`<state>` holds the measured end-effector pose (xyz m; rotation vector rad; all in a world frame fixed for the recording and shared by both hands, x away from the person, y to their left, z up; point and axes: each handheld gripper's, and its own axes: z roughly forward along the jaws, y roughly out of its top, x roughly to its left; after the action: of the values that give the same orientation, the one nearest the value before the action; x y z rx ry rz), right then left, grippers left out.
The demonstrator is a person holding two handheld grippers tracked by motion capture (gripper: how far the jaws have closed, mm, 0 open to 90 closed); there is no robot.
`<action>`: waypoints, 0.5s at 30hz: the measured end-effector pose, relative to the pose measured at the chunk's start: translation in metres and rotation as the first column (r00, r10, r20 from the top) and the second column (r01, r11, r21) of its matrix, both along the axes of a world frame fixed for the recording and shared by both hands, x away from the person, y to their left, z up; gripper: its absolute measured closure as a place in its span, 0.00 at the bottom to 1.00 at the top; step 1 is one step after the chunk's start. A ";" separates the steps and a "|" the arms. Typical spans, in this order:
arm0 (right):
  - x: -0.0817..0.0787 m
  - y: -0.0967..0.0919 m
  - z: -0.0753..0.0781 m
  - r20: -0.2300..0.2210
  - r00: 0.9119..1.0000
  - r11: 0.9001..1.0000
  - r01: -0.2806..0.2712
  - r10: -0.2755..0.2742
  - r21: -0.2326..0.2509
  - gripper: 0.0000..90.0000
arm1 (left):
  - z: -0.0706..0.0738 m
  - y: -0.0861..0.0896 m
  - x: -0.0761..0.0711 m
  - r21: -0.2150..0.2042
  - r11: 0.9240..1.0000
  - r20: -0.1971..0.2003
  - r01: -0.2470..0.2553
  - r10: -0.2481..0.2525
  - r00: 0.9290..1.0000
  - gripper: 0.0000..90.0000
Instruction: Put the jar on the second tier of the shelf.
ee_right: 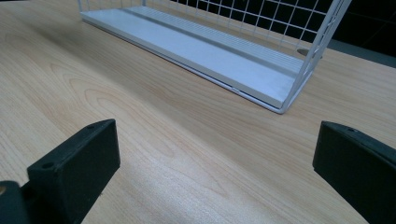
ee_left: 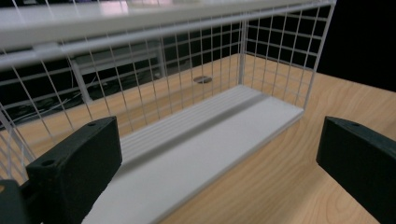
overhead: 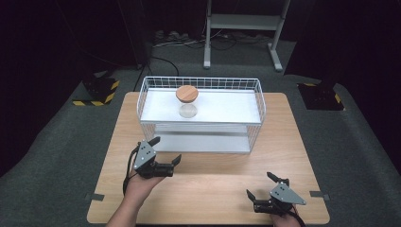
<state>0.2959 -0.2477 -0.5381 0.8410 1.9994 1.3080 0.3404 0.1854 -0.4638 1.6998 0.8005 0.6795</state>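
Note:
A white two-level wire shelf [overhead: 257, 101] stands at the back of the wooden table [overhead: 208, 189]. On its top level sits a clear glass jar with a round wooden lid [overhead: 187, 93], left of centre. My left gripper [overhead: 165, 151] hovers open just in front of the shelf's left front corner, jaws wide apart with nothing between them. In the left gripper view the shelf's lower board [ee_left: 196, 154] lies straight ahead. My right gripper [overhead: 260, 185] is open near the table's front right edge. It looks across bare wood toward the lower board [ee_right: 210, 51].
A grey metal stand [overhead: 243, 28] and cables lie on the dark floor behind the table. Yellow-black striped floor bases [overhead: 97, 92] sit at the left and right. Bare tabletop stretches between the two grippers.

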 end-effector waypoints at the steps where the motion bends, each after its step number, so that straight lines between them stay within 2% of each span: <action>1: 0.000 0.000 0.000 0.000 1.000 1.000 0.000 0.000 0.000 0.00 | -0.008 0.001 -0.003 0.005 1.000 -0.014 0.000 0.000 1.000 0.00; 10: 0.000 0.000 0.000 0.001 1.000 1.000 0.003 -0.003 0.002 0.00 | -0.054 0.008 -0.020 0.053 0.999 -0.095 -0.005 0.010 0.995 0.01; 13: 0.000 0.000 0.000 0.001 1.000 1.000 0.003 -0.003 0.002 0.00 | -0.067 0.012 -0.026 0.057 0.998 -0.122 -0.008 0.015 0.992 0.01; 15: 0.000 0.000 0.000 0.001 1.000 1.000 0.004 -0.004 0.000 0.00 | -0.070 0.013 -0.028 0.071 0.997 -0.123 -0.009 0.018 0.992 0.01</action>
<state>0.2958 -0.2476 -0.5382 0.8436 1.9956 1.3065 0.3120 0.1979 -0.5340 1.8159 0.8842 0.6227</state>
